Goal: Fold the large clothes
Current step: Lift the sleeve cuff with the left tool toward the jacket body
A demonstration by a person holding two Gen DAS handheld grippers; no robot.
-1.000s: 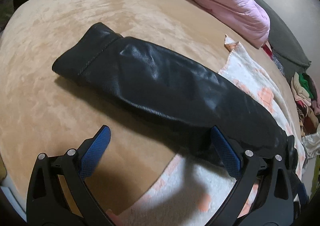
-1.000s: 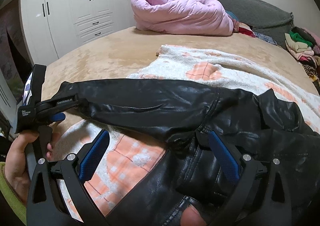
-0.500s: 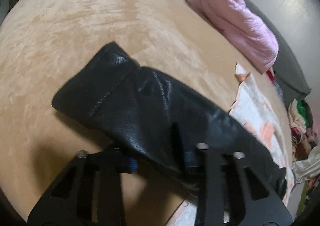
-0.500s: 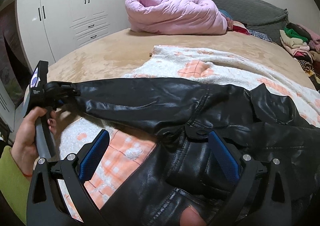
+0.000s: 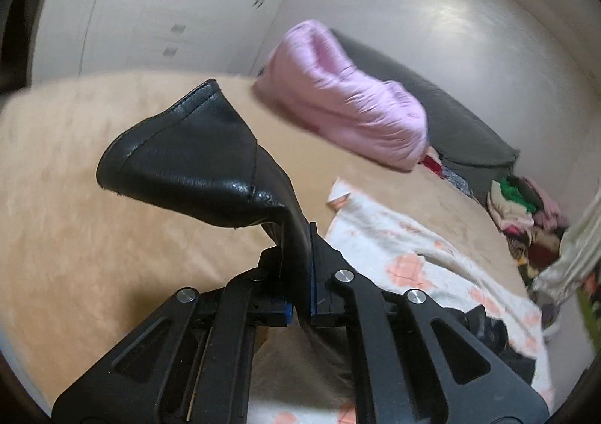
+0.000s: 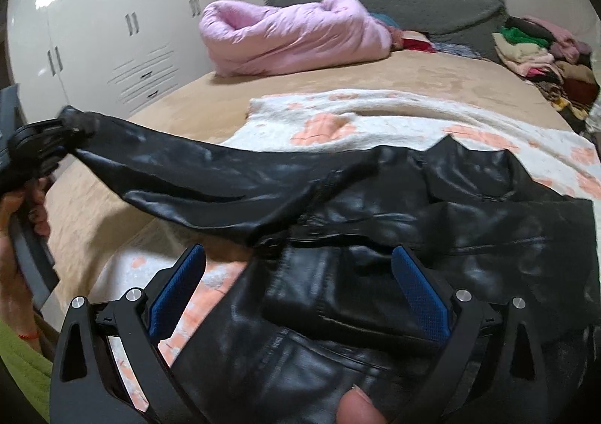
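A black leather jacket (image 6: 432,228) lies on a white and peach blanket (image 6: 375,115) on the bed. My left gripper (image 5: 296,273) is shut on the jacket's sleeve near the cuff (image 5: 188,157) and holds it lifted off the bed. In the right wrist view the left gripper (image 6: 41,149) shows at the far left with the sleeve (image 6: 188,176) stretched from it to the jacket body. My right gripper (image 6: 296,288) is open and hovers just above the jacket's front, with nothing between its blue pads (image 6: 420,296).
A rolled pink duvet (image 6: 293,37) lies at the head of the bed against a grey headboard (image 6: 432,3). A pile of clothes (image 6: 537,52) sits at the far right. White wardrobes (image 6: 94,40) stand to the left. Tan bedcover (image 5: 75,236) surrounds the blanket.
My left gripper closed on the sleeve near the cuff and lifted it off the bed. The sleeve now hangs stretched in the air. My right gripper stayed open over the jacket body.
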